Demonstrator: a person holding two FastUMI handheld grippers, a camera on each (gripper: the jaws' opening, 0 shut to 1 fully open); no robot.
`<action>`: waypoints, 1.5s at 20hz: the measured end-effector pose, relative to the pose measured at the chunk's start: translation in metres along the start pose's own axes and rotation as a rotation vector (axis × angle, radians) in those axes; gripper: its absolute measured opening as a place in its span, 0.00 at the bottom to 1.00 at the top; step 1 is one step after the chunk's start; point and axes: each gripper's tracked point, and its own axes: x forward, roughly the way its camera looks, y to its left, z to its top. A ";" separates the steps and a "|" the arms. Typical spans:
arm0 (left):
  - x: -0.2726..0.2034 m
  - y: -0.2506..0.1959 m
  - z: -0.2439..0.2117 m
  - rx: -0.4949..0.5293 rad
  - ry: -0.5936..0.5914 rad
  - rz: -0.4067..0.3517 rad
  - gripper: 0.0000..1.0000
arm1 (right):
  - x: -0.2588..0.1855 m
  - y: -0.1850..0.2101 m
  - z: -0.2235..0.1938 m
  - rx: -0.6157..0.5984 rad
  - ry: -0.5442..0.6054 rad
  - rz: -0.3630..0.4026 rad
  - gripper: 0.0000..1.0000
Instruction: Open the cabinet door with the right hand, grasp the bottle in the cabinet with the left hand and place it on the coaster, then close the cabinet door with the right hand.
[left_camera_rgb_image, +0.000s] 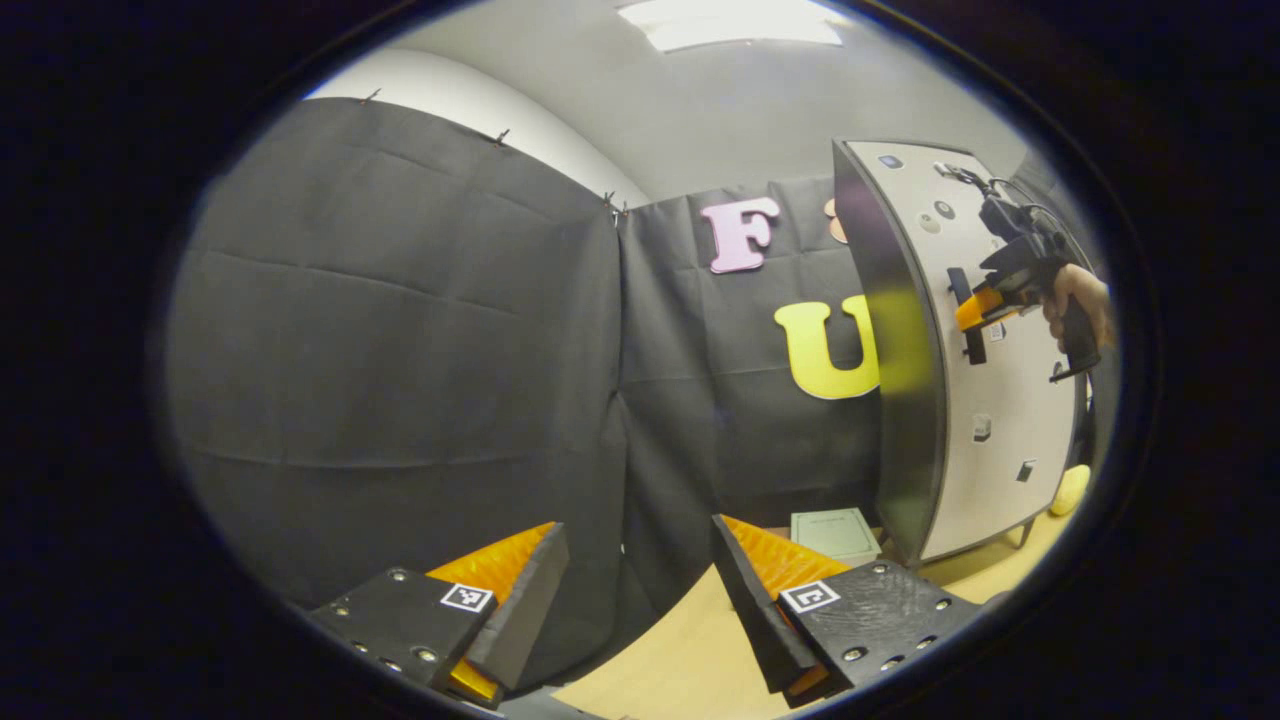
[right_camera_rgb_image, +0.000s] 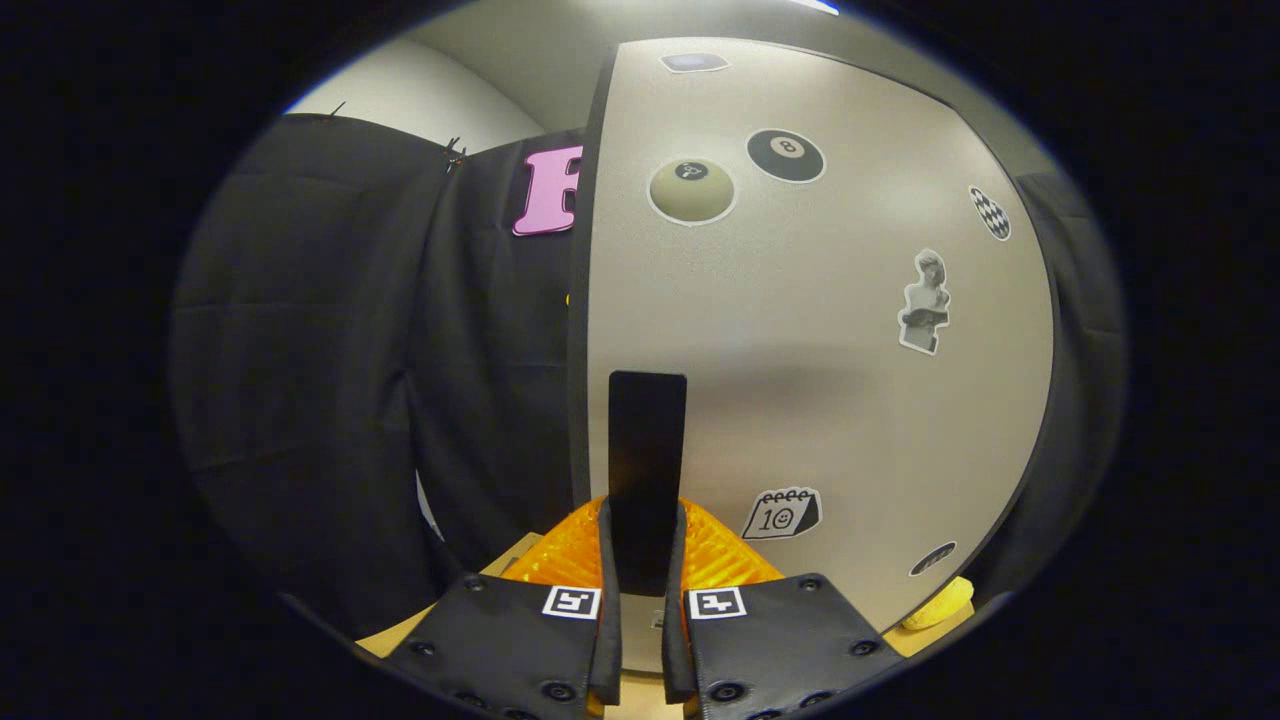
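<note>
Pale wood tabletop below me. My right gripper pinches the flat black bar handle on the smooth grey sticker-dotted cabinet door. Left gripper spread wide, holding nothing. Square pale-green coaster lies beside the cabinet's foot.

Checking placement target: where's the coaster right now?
In the left gripper view, the pale square coaster lies on the wooden table, lower right of centre, just left of the cabinet door's bottom edge, beyond the left gripper.
</note>
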 end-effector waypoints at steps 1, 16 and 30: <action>0.001 -0.006 0.001 -0.005 -0.004 -0.013 0.88 | -0.004 0.000 0.000 0.006 0.003 0.020 0.18; 0.008 -0.127 0.025 -0.025 -0.065 -0.268 0.88 | -0.063 -0.011 -0.008 0.064 0.031 0.193 0.18; -0.036 -0.245 0.050 -0.015 -0.075 -0.349 0.87 | -0.070 -0.030 -0.008 0.042 0.063 0.369 0.18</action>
